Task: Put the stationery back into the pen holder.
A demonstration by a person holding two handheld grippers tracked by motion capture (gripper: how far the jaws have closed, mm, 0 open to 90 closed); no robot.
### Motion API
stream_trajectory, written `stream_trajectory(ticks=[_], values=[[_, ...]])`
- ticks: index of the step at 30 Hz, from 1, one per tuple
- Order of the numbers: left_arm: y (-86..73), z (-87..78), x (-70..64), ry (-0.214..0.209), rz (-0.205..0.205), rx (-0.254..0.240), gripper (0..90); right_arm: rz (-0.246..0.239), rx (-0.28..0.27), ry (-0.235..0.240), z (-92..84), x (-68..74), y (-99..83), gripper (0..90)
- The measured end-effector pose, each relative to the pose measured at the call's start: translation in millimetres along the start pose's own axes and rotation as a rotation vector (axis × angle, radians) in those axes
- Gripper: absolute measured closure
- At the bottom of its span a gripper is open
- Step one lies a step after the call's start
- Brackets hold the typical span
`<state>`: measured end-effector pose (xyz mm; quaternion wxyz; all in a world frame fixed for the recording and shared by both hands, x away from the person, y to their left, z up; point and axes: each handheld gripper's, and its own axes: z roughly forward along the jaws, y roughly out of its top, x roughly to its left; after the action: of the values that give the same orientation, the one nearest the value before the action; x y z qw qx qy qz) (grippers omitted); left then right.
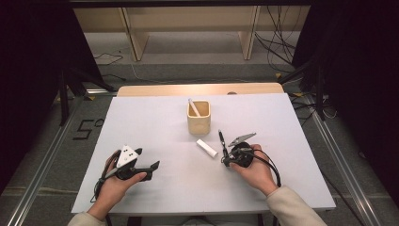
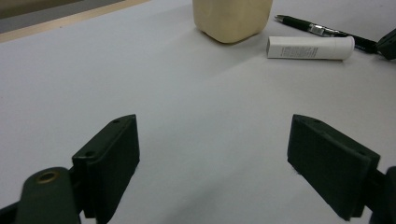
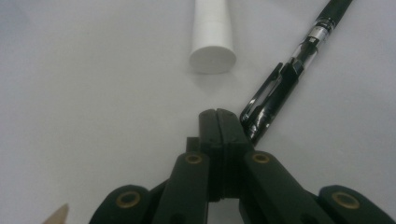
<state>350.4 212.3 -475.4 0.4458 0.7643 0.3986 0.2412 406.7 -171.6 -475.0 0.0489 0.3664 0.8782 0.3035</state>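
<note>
One black pen (image 3: 280, 88) just beside, perhaps touching, closed fingers (image 3: 219, 122).

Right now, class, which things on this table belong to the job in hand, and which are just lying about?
In the job:
- right gripper, shut, tips beside the pen
- black pen
- white tube, lying beside the pen
- wooden holder cup, a white stick already in it

Lying about:
- left gripper, open, holding nothing
- cables on floor

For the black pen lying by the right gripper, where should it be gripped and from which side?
Grip the pen on the plain barrel beyond the clip, coming from above with the fingers across its length. It lies flat on the table, and the white tube lies close beside it, so a side approach looks crowded.
</note>
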Motion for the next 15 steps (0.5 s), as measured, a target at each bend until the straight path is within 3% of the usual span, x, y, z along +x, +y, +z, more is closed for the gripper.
stream_trajectory(ticks=[15], values=[[0.0, -0.5, 0.1, 0.001, 0.002, -0.001, 16.5, 0.021, 0.011, -0.030, -3.9, -1.6, -3.9, 90.0]])
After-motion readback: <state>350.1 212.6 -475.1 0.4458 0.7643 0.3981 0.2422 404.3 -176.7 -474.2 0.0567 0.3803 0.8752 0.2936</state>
